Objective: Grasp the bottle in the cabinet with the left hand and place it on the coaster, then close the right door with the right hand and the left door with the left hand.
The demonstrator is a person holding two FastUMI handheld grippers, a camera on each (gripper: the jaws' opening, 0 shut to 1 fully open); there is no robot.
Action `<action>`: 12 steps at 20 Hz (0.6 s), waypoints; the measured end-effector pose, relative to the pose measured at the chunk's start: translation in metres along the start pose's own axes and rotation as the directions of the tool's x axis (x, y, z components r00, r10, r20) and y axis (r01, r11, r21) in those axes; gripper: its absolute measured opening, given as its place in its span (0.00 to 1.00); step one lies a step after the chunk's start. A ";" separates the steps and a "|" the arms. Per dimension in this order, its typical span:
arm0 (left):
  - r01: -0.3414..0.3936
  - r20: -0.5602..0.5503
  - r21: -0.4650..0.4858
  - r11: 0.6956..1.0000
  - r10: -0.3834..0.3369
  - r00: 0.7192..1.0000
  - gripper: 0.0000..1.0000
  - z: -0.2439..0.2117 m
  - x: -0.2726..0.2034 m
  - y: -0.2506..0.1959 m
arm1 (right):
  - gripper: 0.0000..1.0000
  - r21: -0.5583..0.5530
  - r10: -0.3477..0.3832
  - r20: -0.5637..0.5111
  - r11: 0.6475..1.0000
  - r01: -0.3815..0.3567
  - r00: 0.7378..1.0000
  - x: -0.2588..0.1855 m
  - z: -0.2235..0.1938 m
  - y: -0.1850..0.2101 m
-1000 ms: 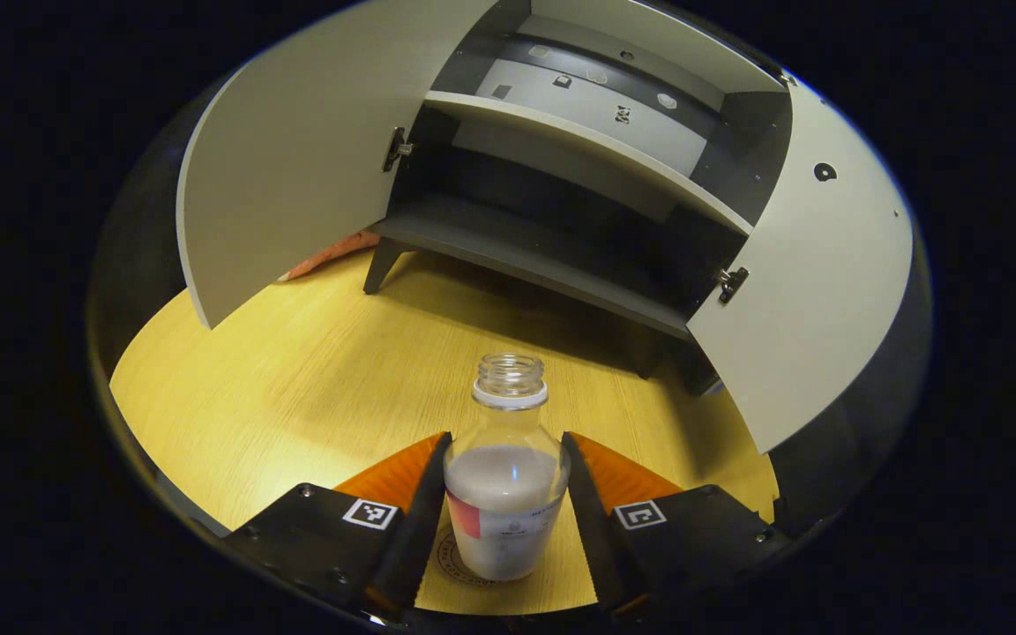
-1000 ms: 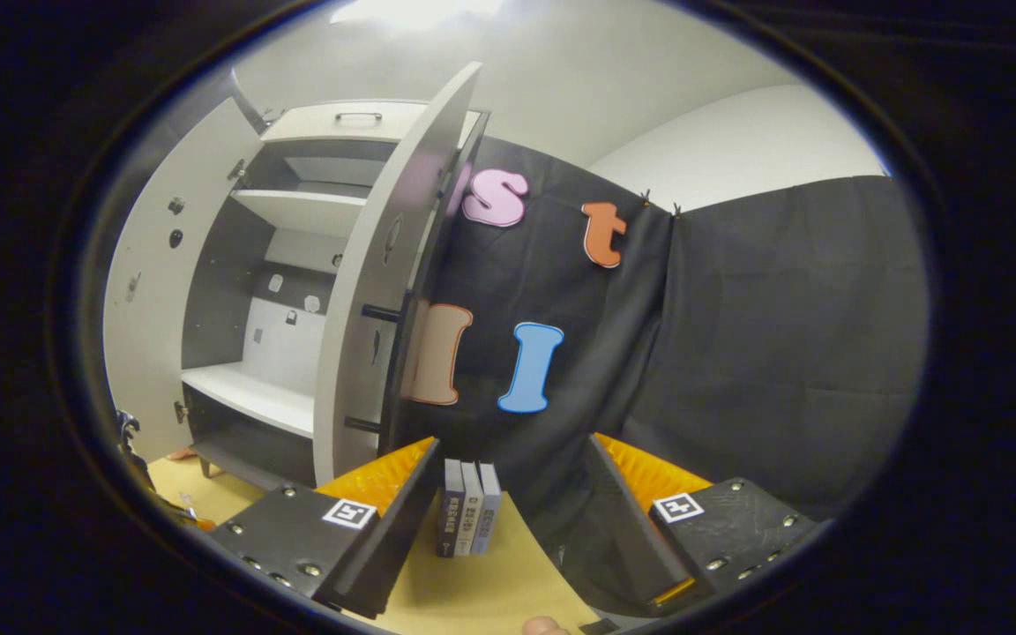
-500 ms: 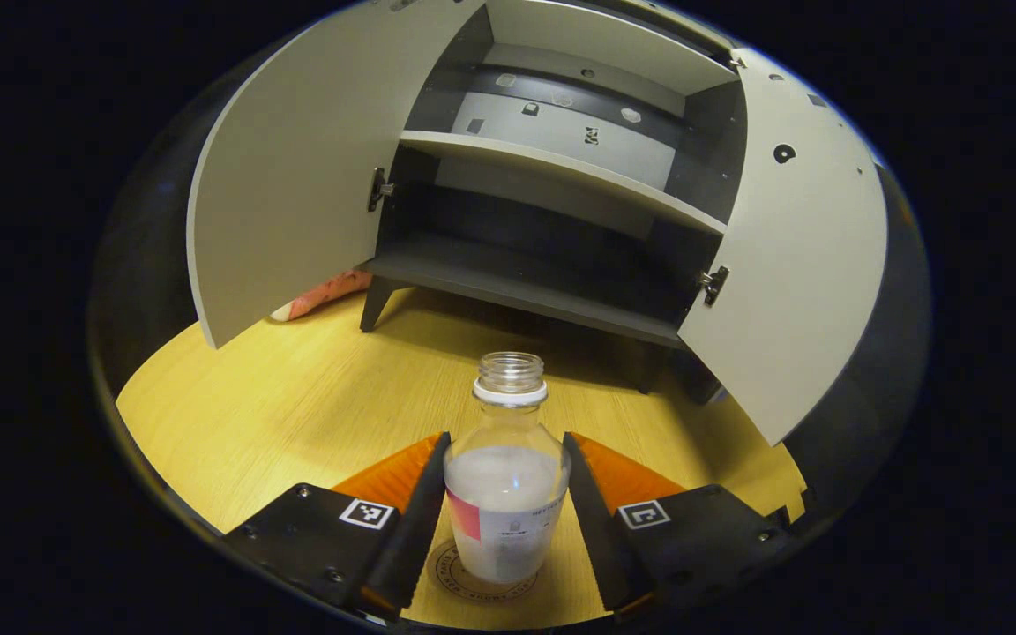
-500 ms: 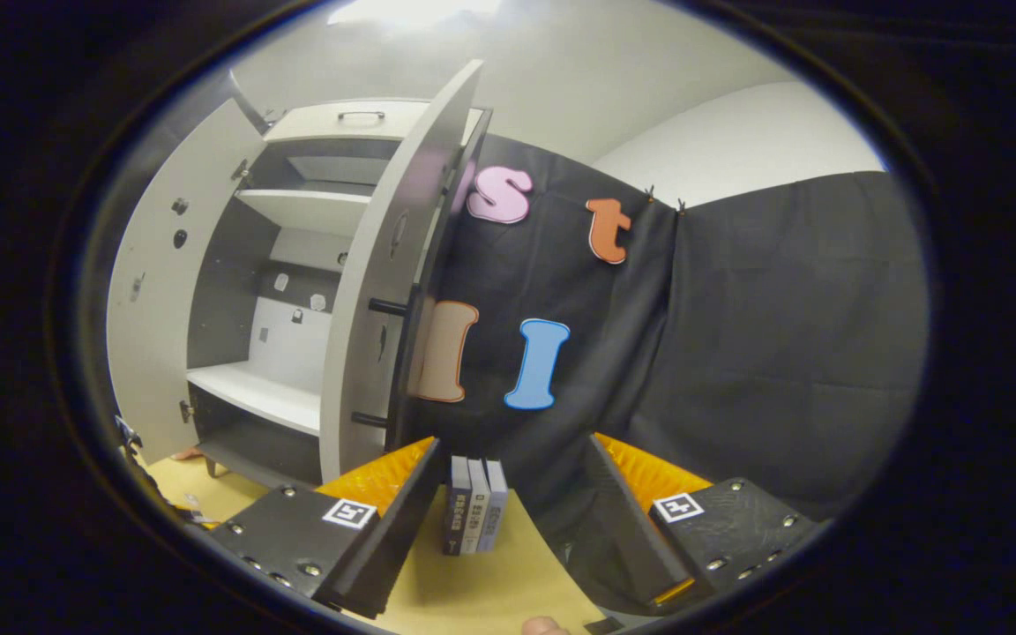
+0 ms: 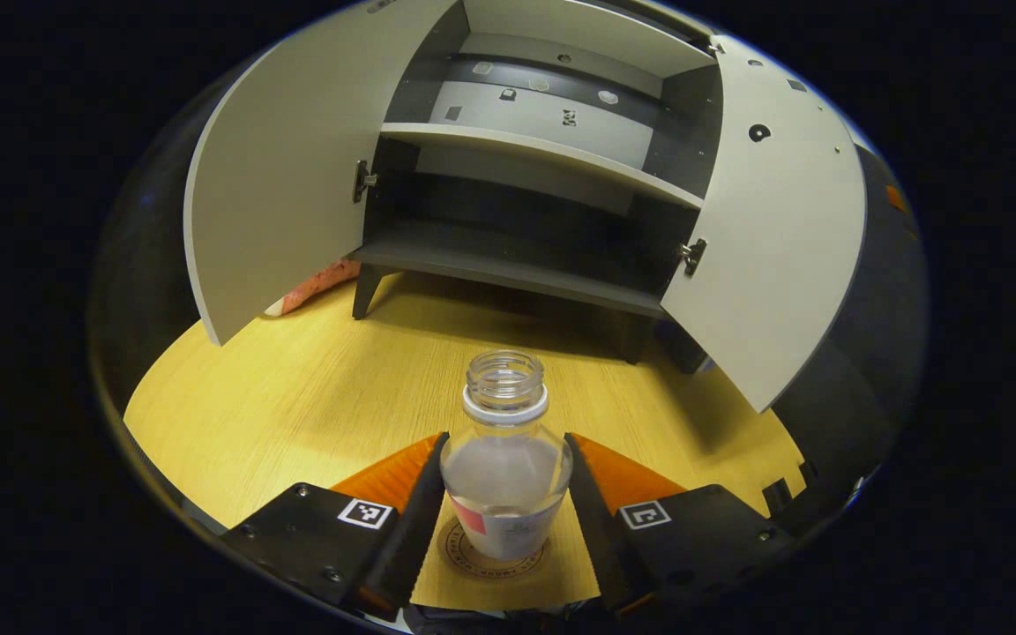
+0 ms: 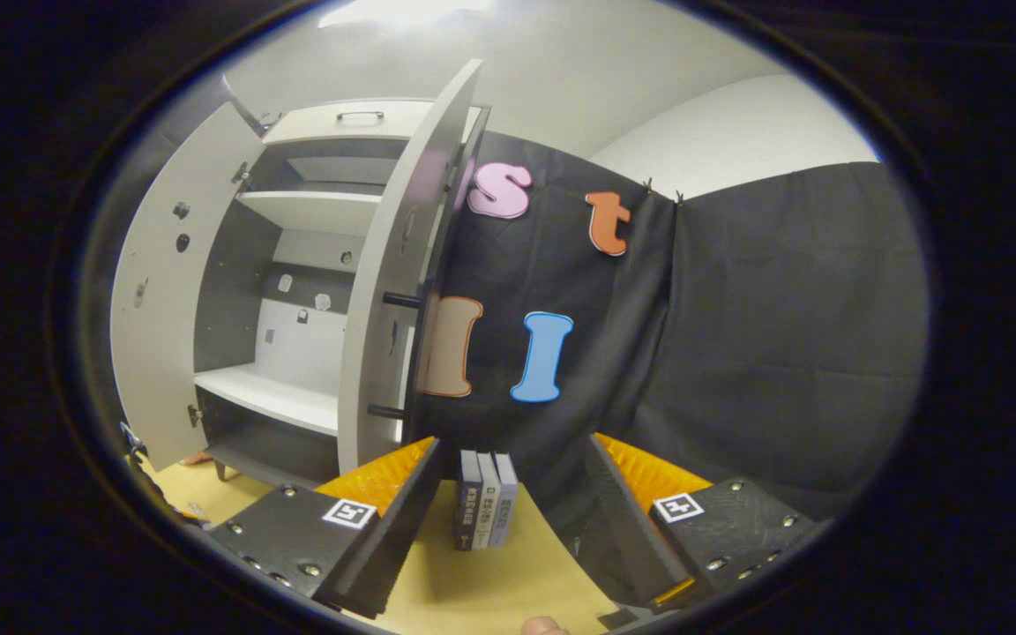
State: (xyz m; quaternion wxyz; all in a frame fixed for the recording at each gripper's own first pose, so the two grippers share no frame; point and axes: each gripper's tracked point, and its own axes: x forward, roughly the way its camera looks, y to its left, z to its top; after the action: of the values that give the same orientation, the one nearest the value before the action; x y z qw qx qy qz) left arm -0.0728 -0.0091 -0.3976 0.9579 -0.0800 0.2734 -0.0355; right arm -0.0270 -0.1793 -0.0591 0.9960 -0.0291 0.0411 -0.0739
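Left gripper view: camera low over the wooden table (image 5: pixel 296 397), looking slightly down and straight at the front of the open cabinet (image 5: pixel 526 256), which stands near, both doors swung out to either side. Right gripper view: camera low at the table's edge off the cabinet's right side, tilted up, facing the booth's black cloth wall (image 6: pixel 737 353) with the right door (image 6: pixel 393 300) edge-on at left. Shared between views: cabinet interior, shelf, both doors, table top.
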 end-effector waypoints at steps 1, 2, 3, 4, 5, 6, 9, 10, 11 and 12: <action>0.010 -0.004 0.009 1.000 -0.010 1.000 0.78 0.000 -0.001 -0.002 | 0.99 0.002 0.001 0.001 1.000 -0.001 1.000 -0.001 0.000 0.001; 0.011 -0.015 0.022 1.000 -0.011 1.000 0.80 -0.002 -0.001 -0.003 | 0.99 0.003 0.003 0.002 1.000 -0.003 1.000 -0.002 0.001 0.002; 0.015 -0.022 0.034 0.999 -0.014 1.000 0.79 -0.003 -0.003 -0.004 | 0.99 0.004 0.004 0.003 1.000 -0.004 1.000 -0.003 0.001 0.002; 0.023 -0.026 0.043 0.999 -0.022 0.999 0.79 -0.004 -0.004 -0.005 | 0.98 0.003 0.005 0.005 1.000 -0.005 1.000 -0.003 0.001 0.003; 0.030 -0.031 0.051 0.998 -0.029 0.999 0.79 -0.005 -0.005 -0.007 | 0.98 0.002 0.005 0.004 1.000 -0.005 1.000 -0.003 0.000 0.004; 0.038 -0.035 0.058 0.998 -0.036 0.999 0.79 -0.006 -0.007 -0.009 | 0.98 0.002 0.006 0.002 1.000 -0.006 1.000 -0.004 -0.001 0.004; 0.052 -0.043 0.091 0.995 -0.048 0.998 0.79 -0.007 -0.009 -0.015 | 0.98 0.006 0.006 -0.005 1.000 -0.006 1.000 -0.008 -0.004 0.004; 0.053 -0.050 0.102 0.993 -0.049 0.998 0.80 -0.008 -0.010 -0.016 | 0.98 0.010 0.005 -0.007 1.000 -0.005 1.000 -0.009 -0.005 0.004; 0.053 -0.054 0.111 0.992 -0.047 0.997 0.80 -0.007 -0.010 -0.017 | 0.98 0.013 0.003 -0.009 1.000 -0.003 1.000 -0.009 -0.006 0.003; 0.055 -0.055 0.118 0.992 -0.049 0.997 0.79 -0.007 -0.011 -0.018 | 0.98 0.015 0.000 -0.010 1.000 0.000 1.000 -0.009 -0.007 0.002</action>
State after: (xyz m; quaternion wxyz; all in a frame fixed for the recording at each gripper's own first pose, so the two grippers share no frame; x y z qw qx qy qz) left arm -0.0862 -0.0264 -0.3947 0.9523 -0.0288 0.2934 -0.0787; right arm -0.0364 -0.1760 -0.0652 0.9960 -0.0211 0.0453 -0.0743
